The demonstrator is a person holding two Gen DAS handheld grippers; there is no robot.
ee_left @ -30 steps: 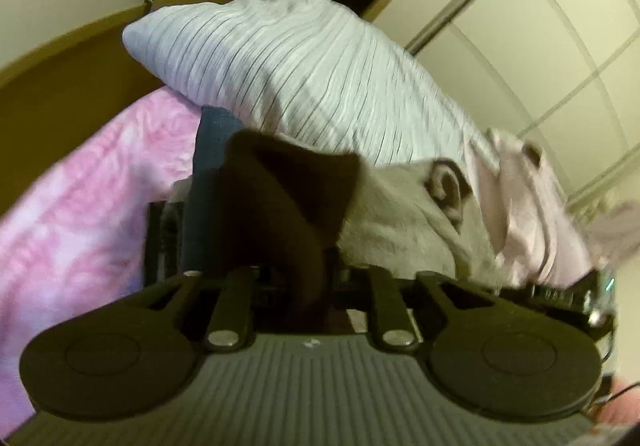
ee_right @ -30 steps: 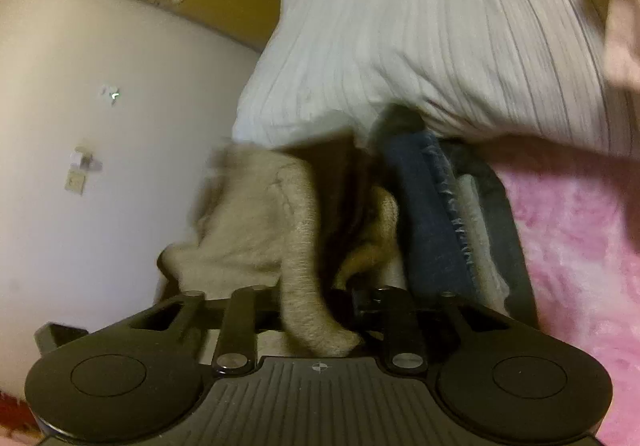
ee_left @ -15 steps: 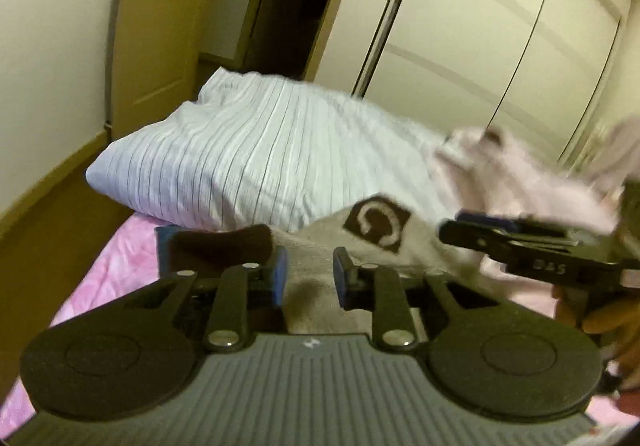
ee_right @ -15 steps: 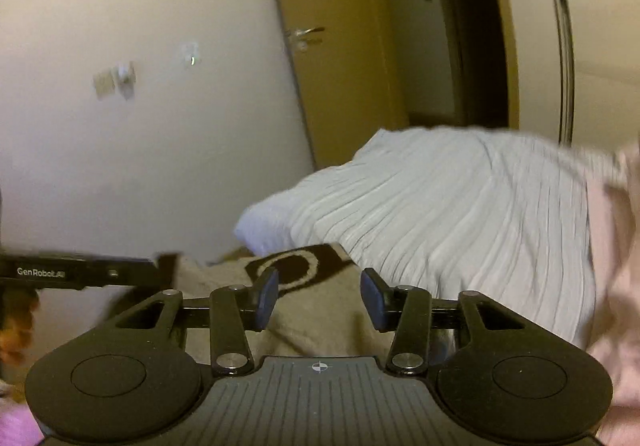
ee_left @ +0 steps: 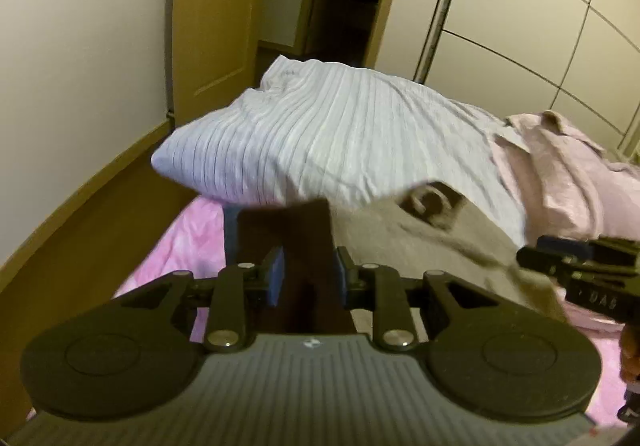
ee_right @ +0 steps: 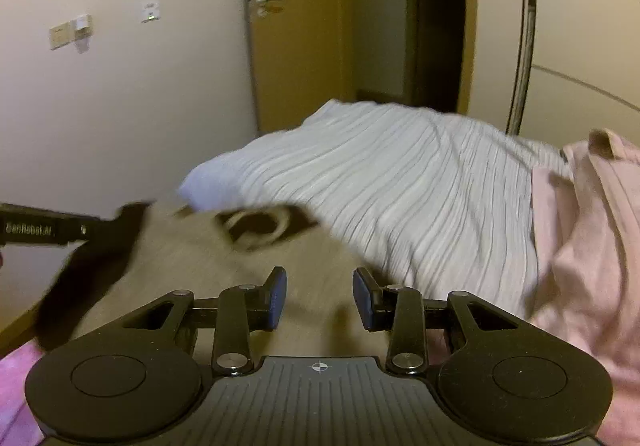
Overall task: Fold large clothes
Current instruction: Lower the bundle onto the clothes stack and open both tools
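Beige sweater (ee_left: 432,246) lies on bed (ee_left: 192,246), running left-right between both tongs. Left tongs (ee_left: 308,274) hold its dark brown part; right tongs (ee_right: 320,298) gape wide above the cloth.

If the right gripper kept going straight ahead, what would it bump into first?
Probably the beige sweater lying just beyond the open right gripper, then the striped pillow behind it; depth is hard to judge.

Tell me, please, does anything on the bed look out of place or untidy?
Yes. A pink shirt lies crumpled and unfolded against the striped pillow. The beige sweater is spread unevenly, its dark sleeve bunched between the left gripper's fingers. Nothing looks spilled or damaged.
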